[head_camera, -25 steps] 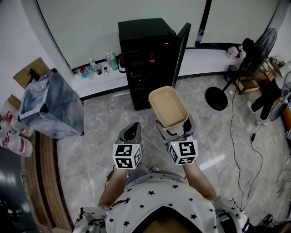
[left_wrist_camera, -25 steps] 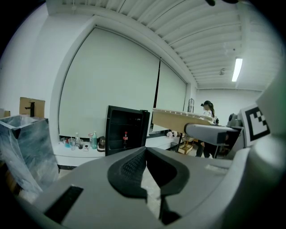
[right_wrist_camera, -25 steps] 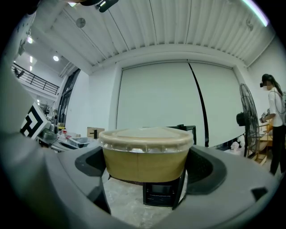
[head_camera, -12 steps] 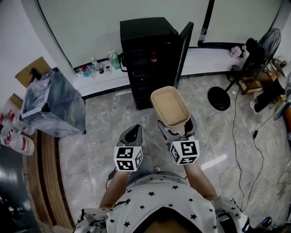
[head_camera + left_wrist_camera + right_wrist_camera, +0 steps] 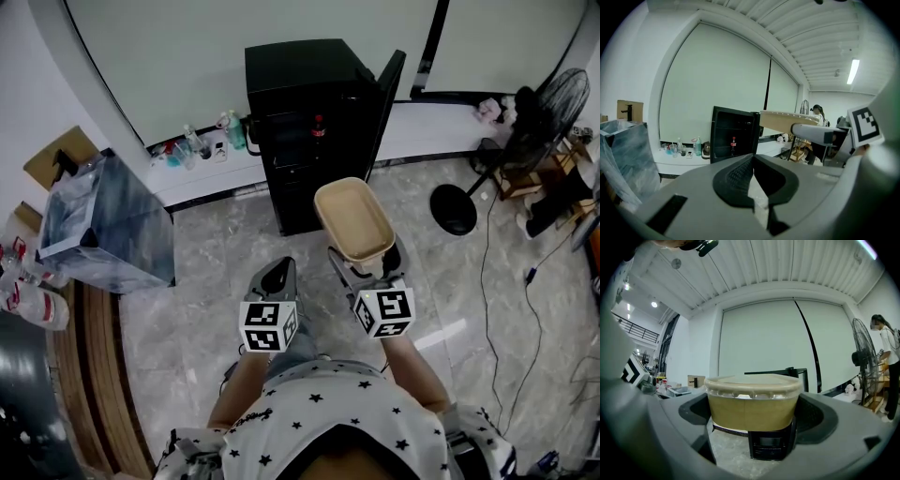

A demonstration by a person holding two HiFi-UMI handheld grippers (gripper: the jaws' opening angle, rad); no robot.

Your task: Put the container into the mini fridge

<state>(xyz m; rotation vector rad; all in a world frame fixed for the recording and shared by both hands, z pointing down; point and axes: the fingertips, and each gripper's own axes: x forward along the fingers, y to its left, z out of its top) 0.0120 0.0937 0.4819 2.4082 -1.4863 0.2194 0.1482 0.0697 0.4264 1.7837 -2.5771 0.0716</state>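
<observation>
Head view: the right hand-held gripper (image 5: 367, 264) is clamped on the tan container (image 5: 352, 219), holding it up over the marble floor (image 5: 216, 272). It's close in front of the black mini fridge (image 5: 300, 94), whose door (image 5: 386, 98) is swung open. The left hand-held gripper (image 5: 274, 277) hangs just beside it

Left gripper view: the jaws are pressed together with nothing between them. Past them there's a dark bottle (image 5: 733, 145) with a red label on a fridge shelf

Right gripper view: the jaws squeeze both sides of the container, which has a clear lid on top, and the fridge sits low behind it
</observation>
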